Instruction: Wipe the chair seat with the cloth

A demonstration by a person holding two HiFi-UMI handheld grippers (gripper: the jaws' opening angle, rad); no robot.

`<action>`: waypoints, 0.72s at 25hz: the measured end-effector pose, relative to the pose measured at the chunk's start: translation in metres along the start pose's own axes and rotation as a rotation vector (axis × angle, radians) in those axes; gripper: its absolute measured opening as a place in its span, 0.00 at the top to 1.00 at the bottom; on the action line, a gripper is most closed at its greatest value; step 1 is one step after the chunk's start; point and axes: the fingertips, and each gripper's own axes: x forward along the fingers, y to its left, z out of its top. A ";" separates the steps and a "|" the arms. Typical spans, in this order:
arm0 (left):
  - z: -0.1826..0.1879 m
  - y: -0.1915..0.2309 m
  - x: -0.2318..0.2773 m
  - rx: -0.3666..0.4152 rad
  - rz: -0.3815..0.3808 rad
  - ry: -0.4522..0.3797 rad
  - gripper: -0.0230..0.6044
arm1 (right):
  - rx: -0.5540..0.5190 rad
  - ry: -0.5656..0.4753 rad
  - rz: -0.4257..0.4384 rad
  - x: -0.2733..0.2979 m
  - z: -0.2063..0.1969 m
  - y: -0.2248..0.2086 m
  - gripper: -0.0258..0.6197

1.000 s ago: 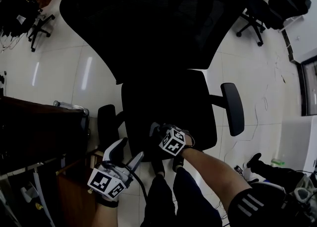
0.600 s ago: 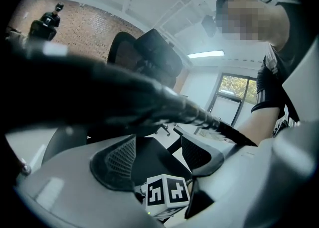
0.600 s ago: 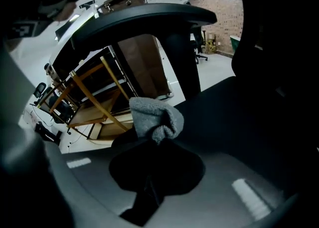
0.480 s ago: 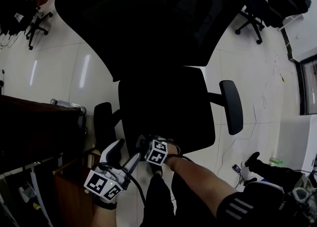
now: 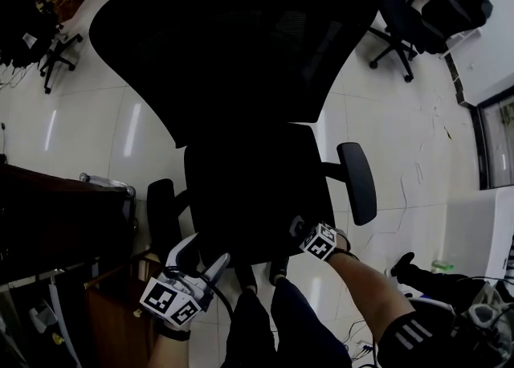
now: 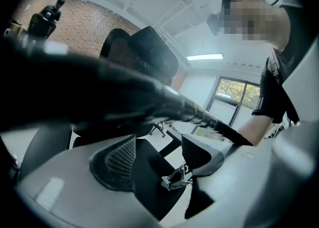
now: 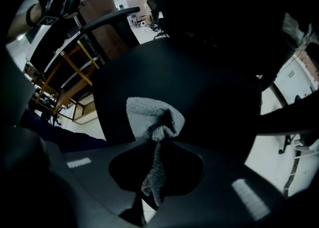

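Cloth [image 7: 151,116] on the near right corner of the chair seat [image 5: 255,186].
Right gripper [image 7: 155,145] pinches it; left gripper [image 6: 155,153] gapes, empty, off the seat.

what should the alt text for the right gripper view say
The right tool is shut on a grey cloth, whose bunched end lies against the black chair seat. Beyond, at the left, are an armrest and a wooden desk.
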 end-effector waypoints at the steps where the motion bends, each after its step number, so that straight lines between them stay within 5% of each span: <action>1: 0.002 -0.003 0.001 0.002 -0.004 -0.003 0.47 | 0.017 0.005 -0.024 -0.008 -0.009 -0.014 0.91; 8: 0.018 -0.020 0.001 0.025 -0.029 0.002 0.47 | 0.177 -0.006 -0.137 -0.045 -0.033 -0.053 0.91; 18: 0.067 -0.064 -0.036 0.068 -0.090 -0.027 0.47 | 0.284 -0.494 -0.079 -0.183 0.110 -0.006 0.91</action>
